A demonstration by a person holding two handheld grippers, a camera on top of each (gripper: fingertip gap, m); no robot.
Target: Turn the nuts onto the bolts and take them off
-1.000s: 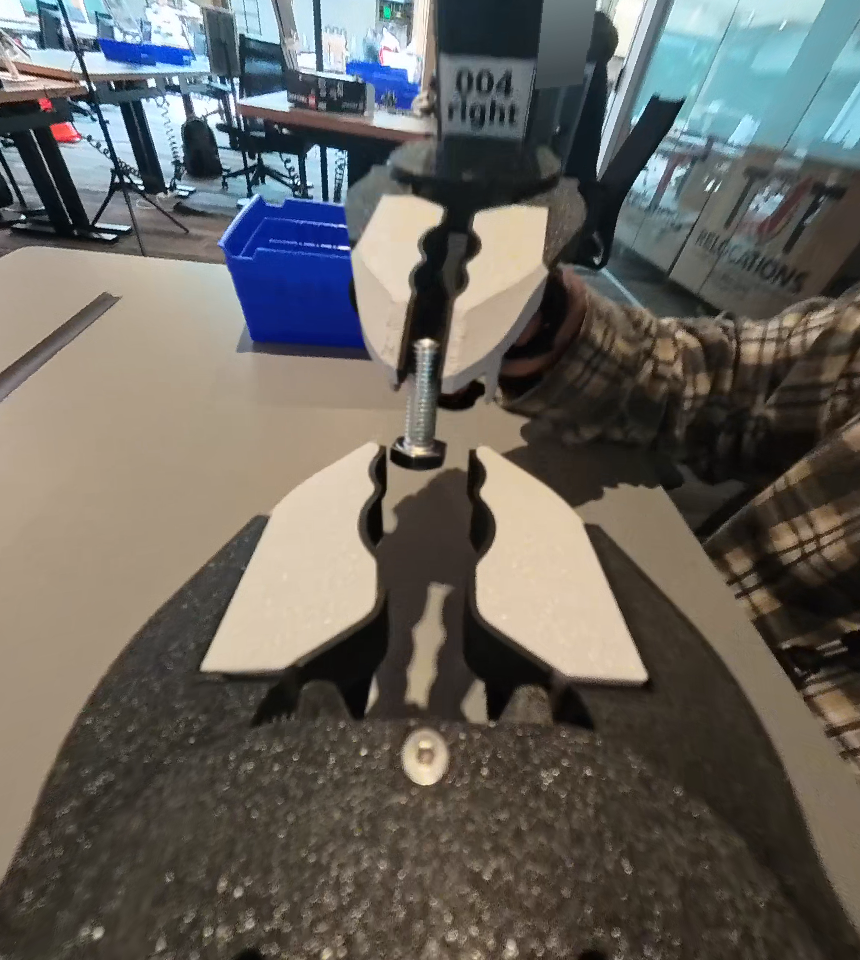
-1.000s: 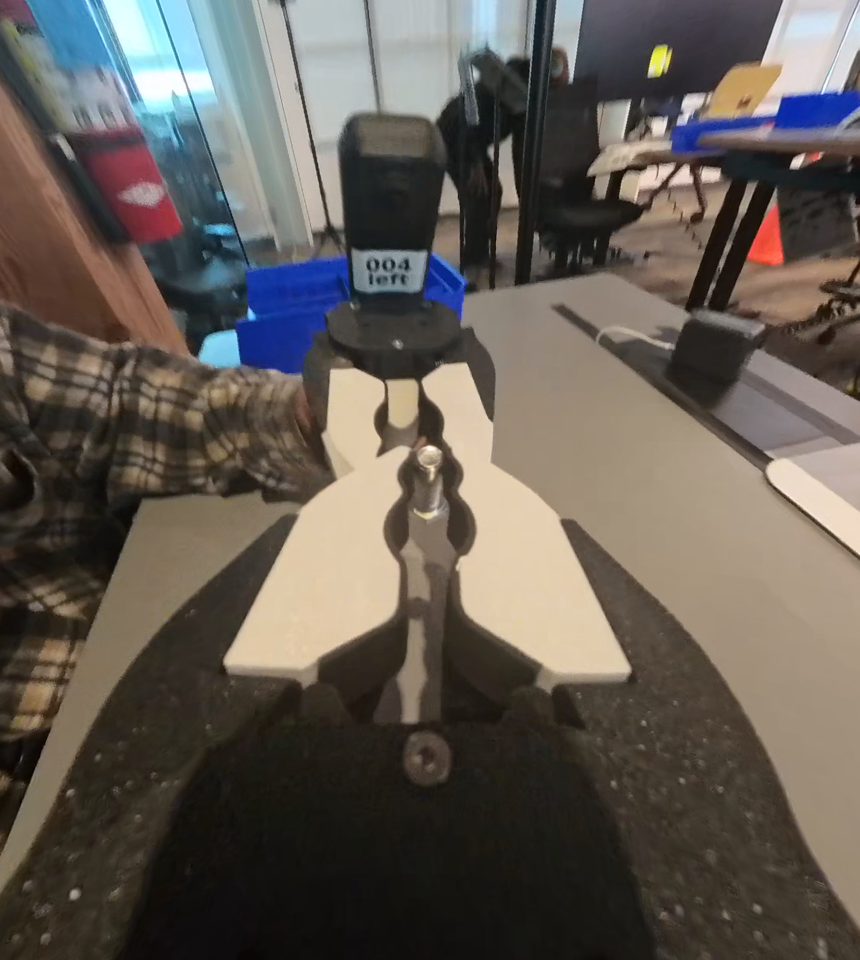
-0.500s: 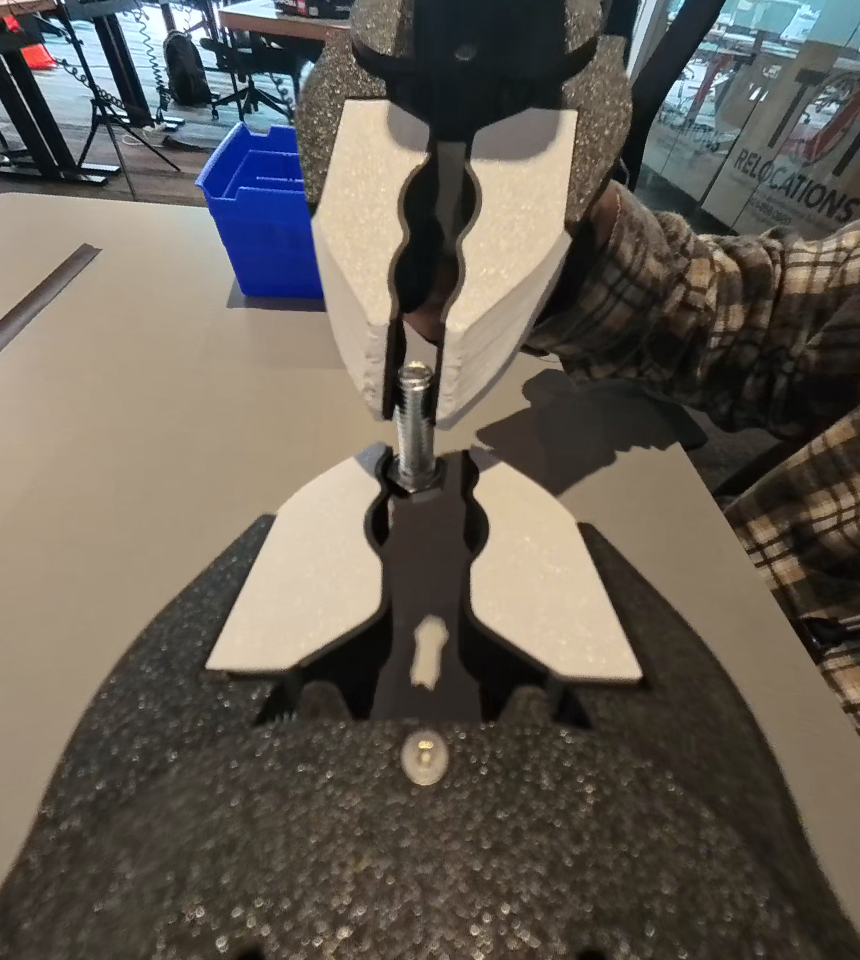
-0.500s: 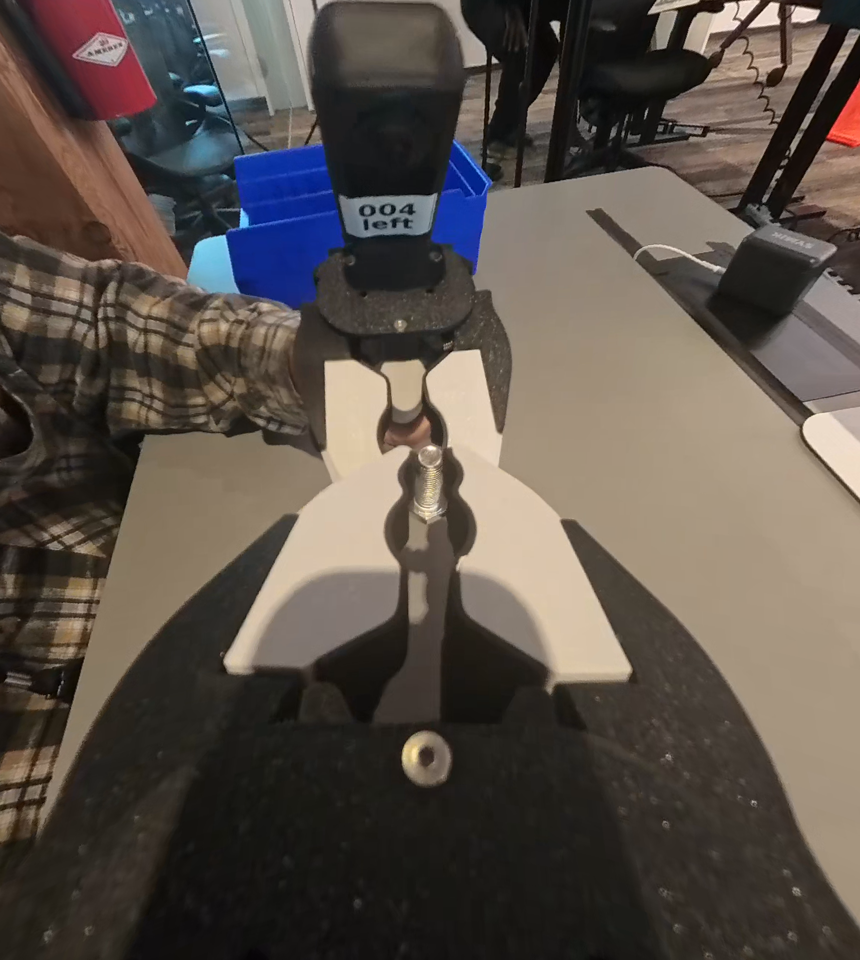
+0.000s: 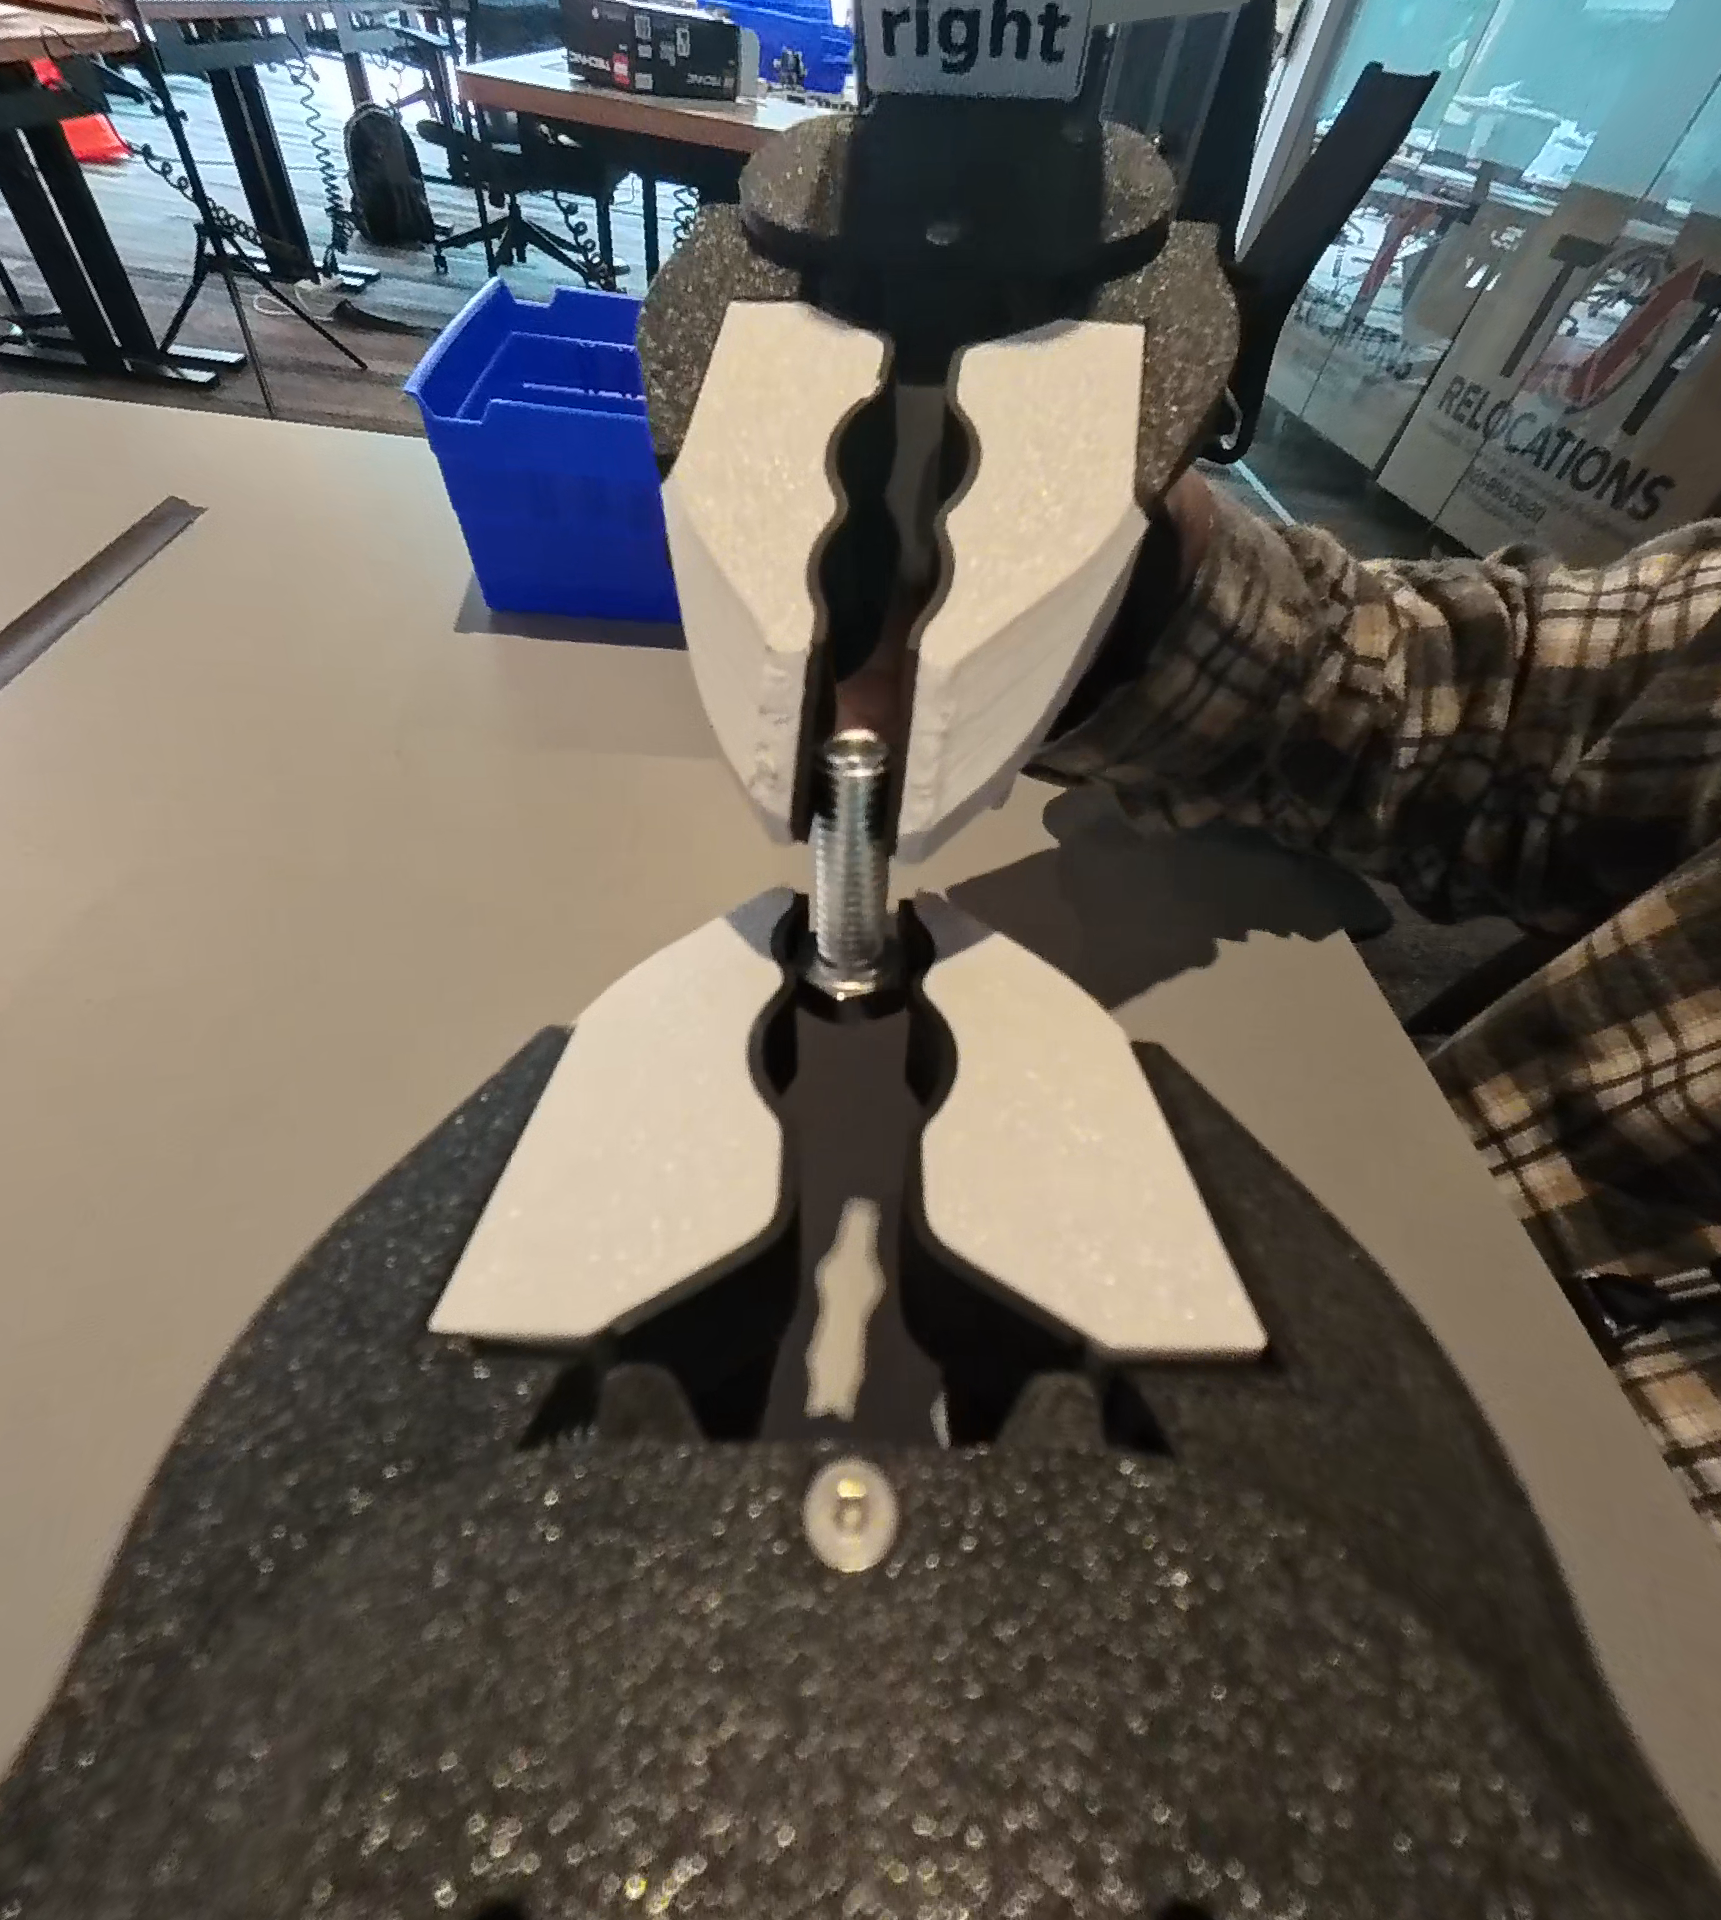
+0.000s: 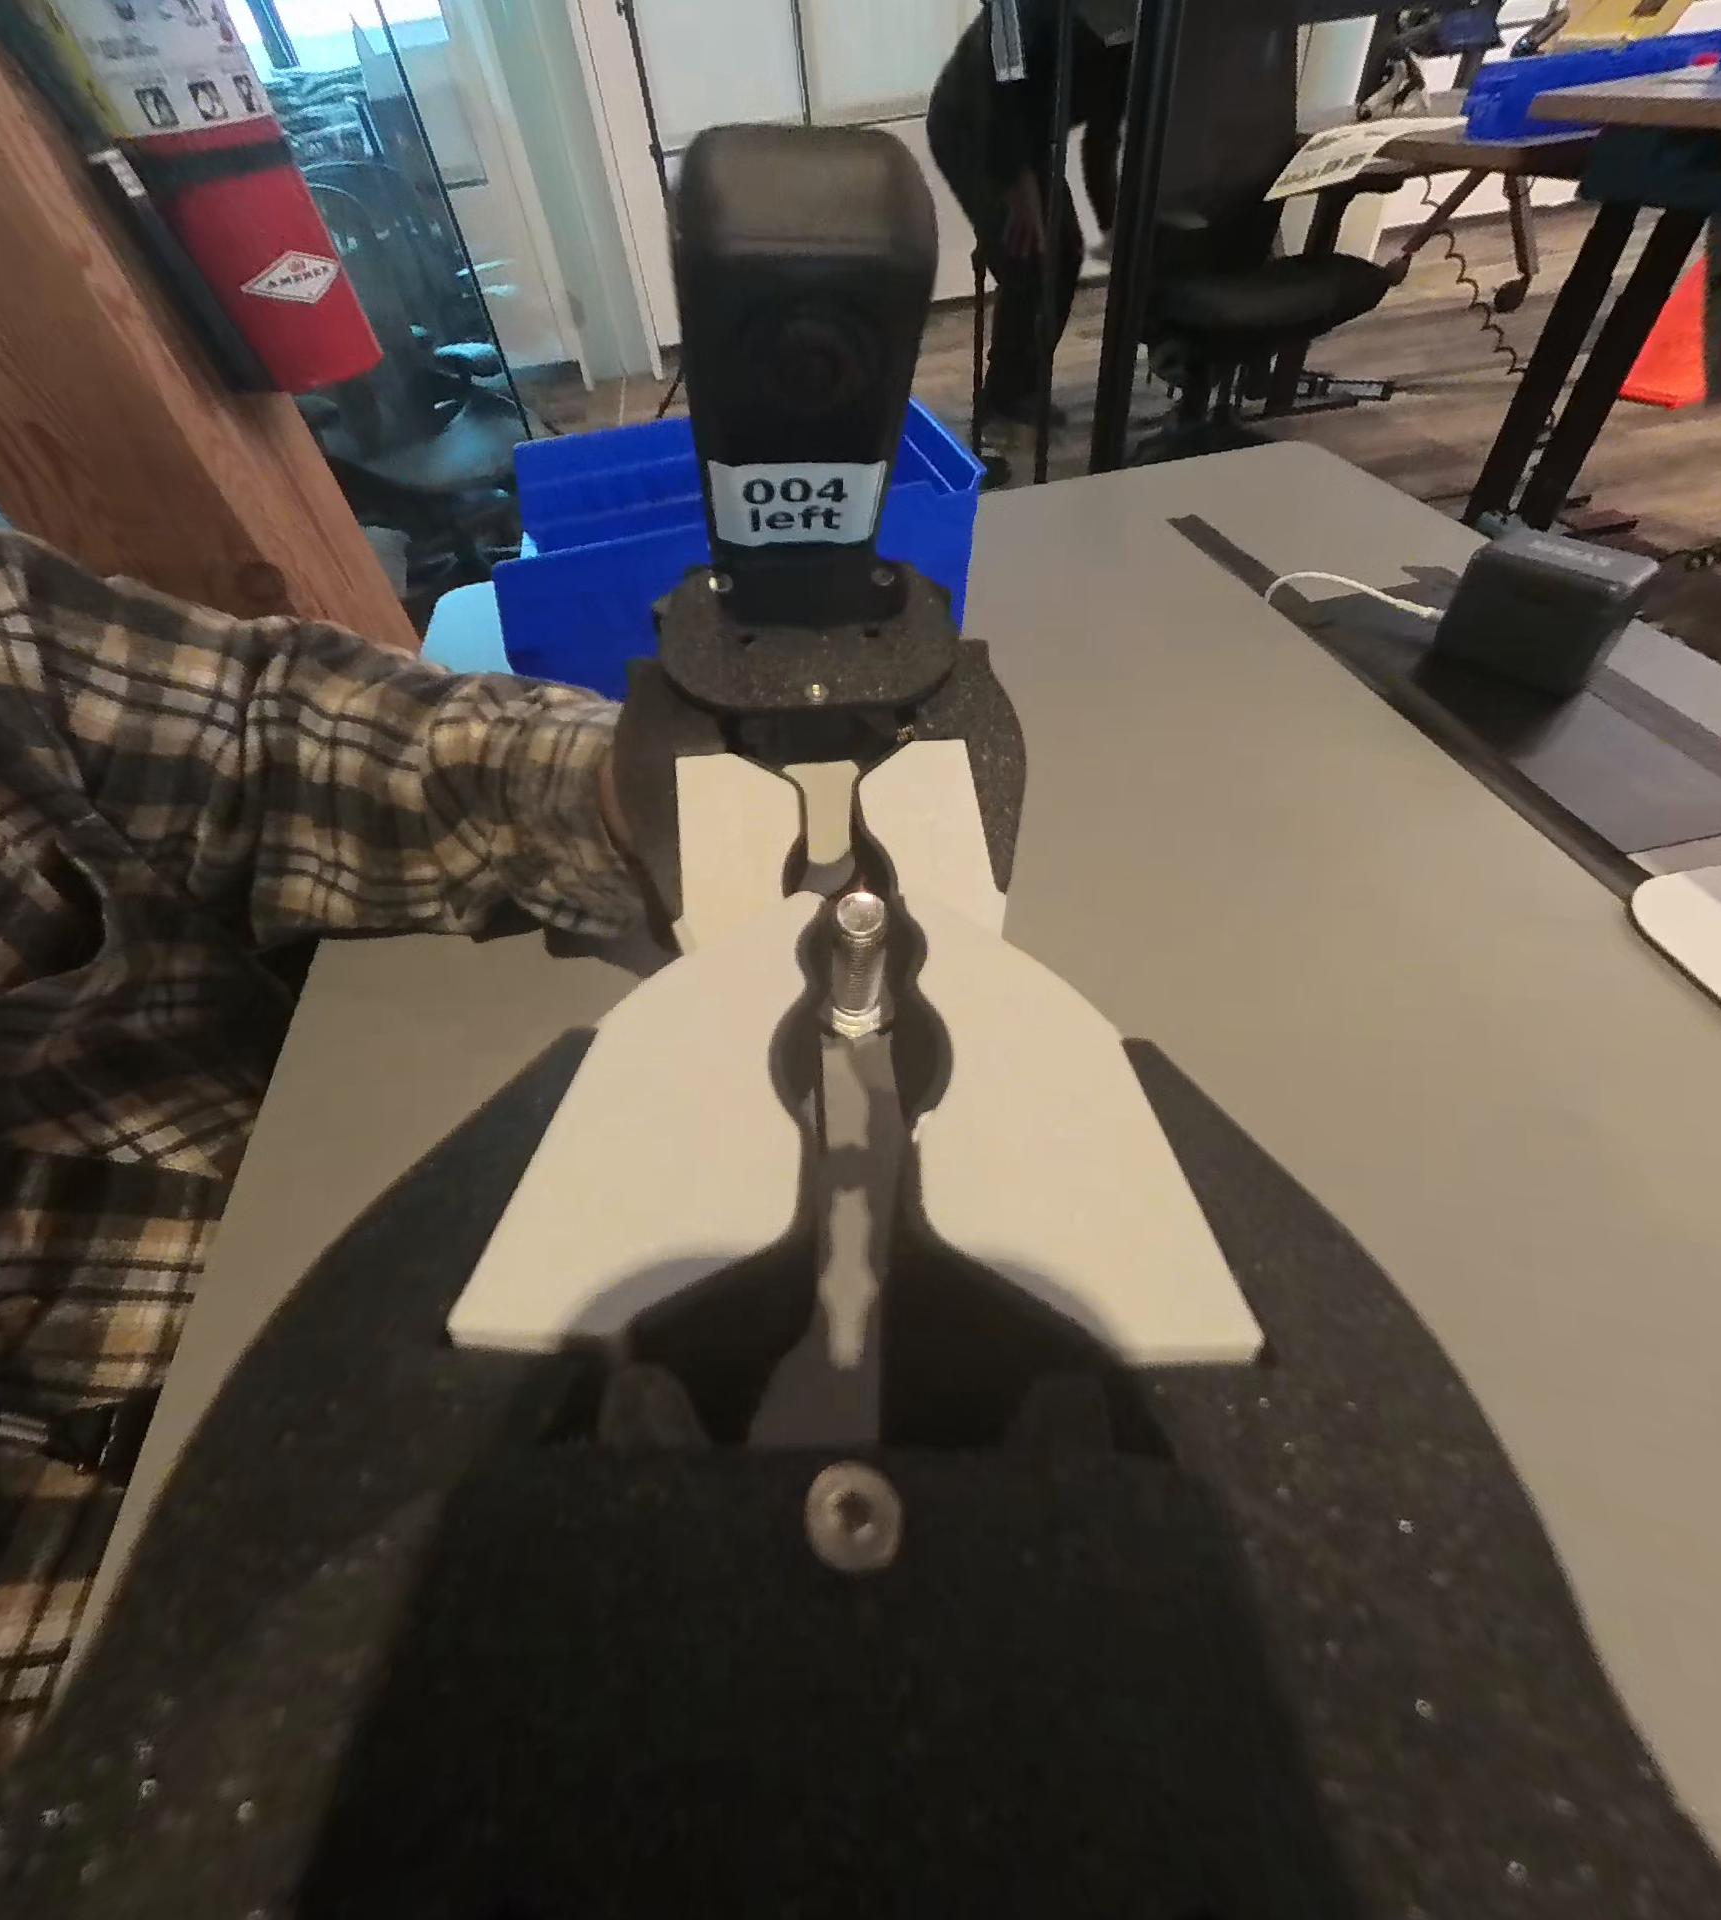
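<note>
Holding 1 bolt (image 5: 848, 862) upright between both tools, you are working near the desk (image 5: 316, 831) edge on your own side, well apart from the blue bin (image 5: 565, 499). Your right gripper (image 6: 861, 925) is straddling the upper threads with a narrow gap. Your left gripper (image 5: 851, 920) is flanking the hex piece (image 5: 840, 977) at the foot, standing slightly wider. Whether either pair of fingers is actually pressing the metal cannot be told. Nor is it showing whether that hex piece is the head or a nut run fully down.

Judging from this, you are sitting somewhere inside 1 threading cycle, with turning on or off remaining; no loose nut is showing on the desk.

Printed white labels (image 6: 794, 504) are sitting on both camera housings, a diamond label is marking the red fire extinguisher (image 6: 264, 260), and large lettering is crossing the panels (image 5: 1562, 416) behind the glass.
</note>
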